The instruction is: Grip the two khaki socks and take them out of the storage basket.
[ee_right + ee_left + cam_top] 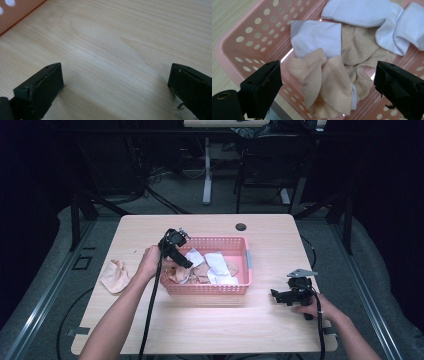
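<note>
Socks are heaped in the pink basket point(240, 265), which serves as the landmark at the middle of the table point(210, 330). In the left gripper view, four pieces can be counted inside it: a peach sock point(329, 87) crumpled at the near wall, a folded white sock point(317, 37) just behind and touching it, a beige sock point(359, 55) beside both, and a larger white sock point(372, 17) lying at the far side. Whether more are buried beneath cannot be told. One further peach sock point(115, 276) is seen on the bare wood, well apart from the basket on its left.

Two grippers are in use. The left gripper point(327, 82) is held over the basket's left end, tilted down into it, with its jaws spread wide on either side of the peach sock; nothing is pinched and no contact with the fabric can be made out. The right gripper point(278, 295) is rested low over the table to the right of the basket, near its front corner. Its jaws are likewise spread apart, with only wood grain between them, and one orange-pink edge of the basket point(17, 15) is caught at the upper left of the right gripper view.
</note>
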